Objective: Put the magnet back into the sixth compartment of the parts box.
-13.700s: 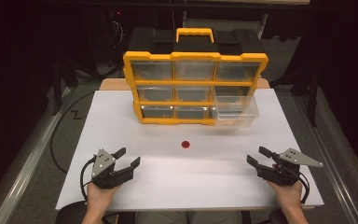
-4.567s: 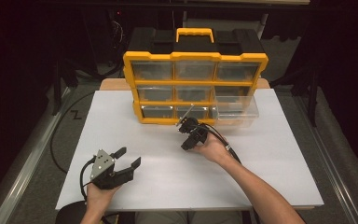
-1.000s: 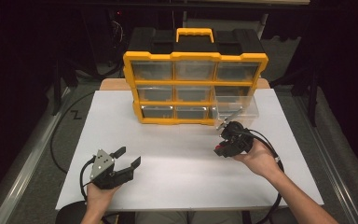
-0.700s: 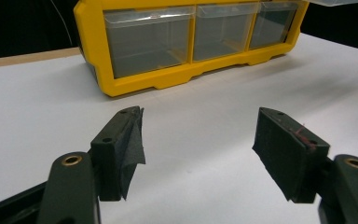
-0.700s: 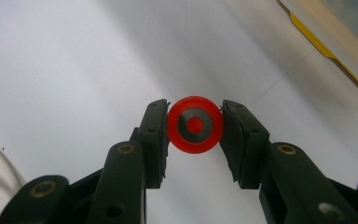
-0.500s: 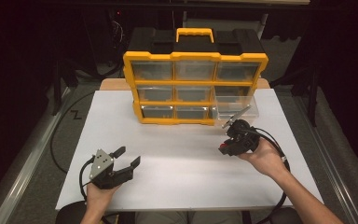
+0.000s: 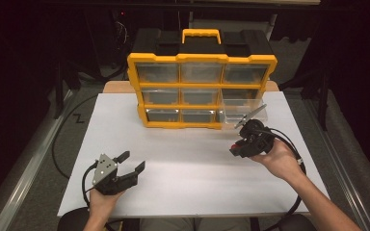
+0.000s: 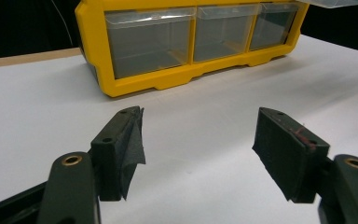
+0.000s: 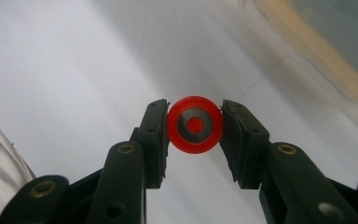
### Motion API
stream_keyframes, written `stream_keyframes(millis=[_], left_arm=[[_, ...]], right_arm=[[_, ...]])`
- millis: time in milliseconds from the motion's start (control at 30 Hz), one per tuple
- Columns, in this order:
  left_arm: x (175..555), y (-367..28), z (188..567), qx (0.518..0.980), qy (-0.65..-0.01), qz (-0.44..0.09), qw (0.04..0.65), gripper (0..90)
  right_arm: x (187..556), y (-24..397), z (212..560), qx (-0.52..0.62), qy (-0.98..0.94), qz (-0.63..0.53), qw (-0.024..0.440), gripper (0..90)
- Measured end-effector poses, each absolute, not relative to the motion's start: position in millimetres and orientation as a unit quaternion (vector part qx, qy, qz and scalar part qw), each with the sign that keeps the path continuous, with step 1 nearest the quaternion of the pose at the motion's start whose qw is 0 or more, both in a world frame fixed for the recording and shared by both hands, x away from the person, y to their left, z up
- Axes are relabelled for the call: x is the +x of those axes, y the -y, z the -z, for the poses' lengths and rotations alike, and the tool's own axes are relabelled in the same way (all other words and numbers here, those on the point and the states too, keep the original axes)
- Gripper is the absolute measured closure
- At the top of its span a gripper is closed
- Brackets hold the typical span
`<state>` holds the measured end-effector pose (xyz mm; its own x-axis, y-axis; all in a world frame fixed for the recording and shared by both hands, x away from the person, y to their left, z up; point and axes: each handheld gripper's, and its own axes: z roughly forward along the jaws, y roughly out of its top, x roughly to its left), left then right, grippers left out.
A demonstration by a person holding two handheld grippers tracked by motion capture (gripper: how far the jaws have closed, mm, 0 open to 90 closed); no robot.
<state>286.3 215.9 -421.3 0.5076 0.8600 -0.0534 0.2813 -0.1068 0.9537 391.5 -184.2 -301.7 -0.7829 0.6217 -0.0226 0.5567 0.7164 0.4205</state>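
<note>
Disc carry, mid-step: your right tongs (image 9: 195, 125) pinch the red disc (image 9: 195, 124) above the desk (image 7: 183, 159), near the open drawer (image 7: 243, 111).
Next, lift it over the drawer and let go; left tongs (image 8: 198, 140) gape empty.

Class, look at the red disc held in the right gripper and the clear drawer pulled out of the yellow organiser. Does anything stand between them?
Nothing visible does. The right gripper holds the red disc just in front of the pulled-out drawer at the organiser's lower right; bare white table lies between.
</note>
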Motion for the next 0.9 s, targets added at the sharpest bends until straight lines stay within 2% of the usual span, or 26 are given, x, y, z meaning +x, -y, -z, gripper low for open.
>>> stream_keyframes(millis=[900], left_arm=[[286.0,-216.1,421.1,0.691,-0.413,-0.275,0.526,32.9]], right_arm=[[393.2,191.4,266.0,0.314,-0.920,-0.217,0.086,64.6]])
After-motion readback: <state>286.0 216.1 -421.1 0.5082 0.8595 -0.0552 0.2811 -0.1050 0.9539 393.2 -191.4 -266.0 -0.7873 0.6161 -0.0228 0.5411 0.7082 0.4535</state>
